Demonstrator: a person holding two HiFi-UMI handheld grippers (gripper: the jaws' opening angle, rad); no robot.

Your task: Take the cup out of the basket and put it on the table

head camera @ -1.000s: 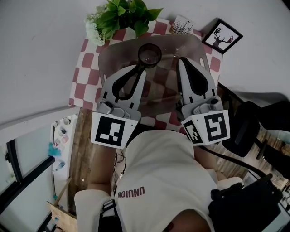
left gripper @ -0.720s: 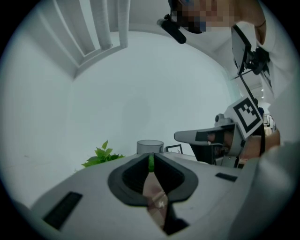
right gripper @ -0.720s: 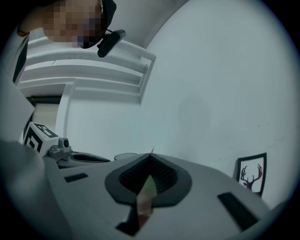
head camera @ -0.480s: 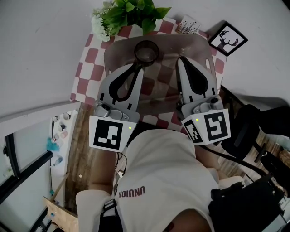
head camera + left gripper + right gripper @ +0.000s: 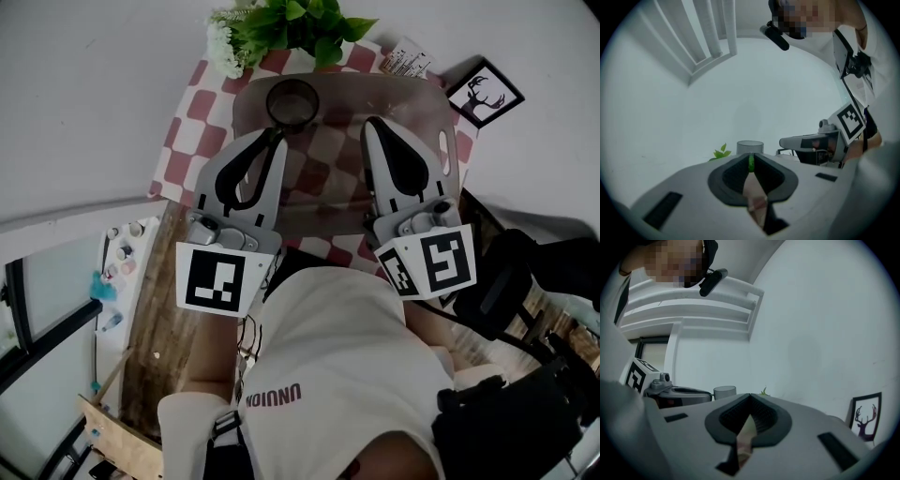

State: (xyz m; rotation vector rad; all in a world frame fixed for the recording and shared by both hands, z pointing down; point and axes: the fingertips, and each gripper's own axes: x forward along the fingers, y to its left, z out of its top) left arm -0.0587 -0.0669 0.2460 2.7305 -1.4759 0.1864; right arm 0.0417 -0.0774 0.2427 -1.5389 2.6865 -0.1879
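A dark see-through cup (image 5: pixel 292 101) is over the far left corner of the smoky plastic basket (image 5: pixel 375 89). My left gripper (image 5: pixel 277 134) reaches into the basket and its tips end at the cup's near wall. In the left gripper view the cup (image 5: pixel 750 146) rises just past the left gripper (image 5: pixel 751 161), whose jaws stand almost together with a thin green slit between them. My right gripper (image 5: pixel 371 125) hovers over the basket's right half, shut and empty. The right gripper view has its own tips (image 5: pixel 750 395) closed and the cup (image 5: pixel 724 392) off to the left.
The basket stands on a red and white checked cloth (image 5: pixel 187 141). A leafy plant (image 5: pixel 291 23) is right behind the cup. A small printed box (image 5: pixel 405 61) and a framed deer picture (image 5: pixel 486 91) sit at the back right. Wooden tabletop (image 5: pixel 159 309) shows at the near left.
The cup and the left gripper's tips have shifted together to the left, toward the basket's far left corner. The right gripper has stayed over the basket's right half.
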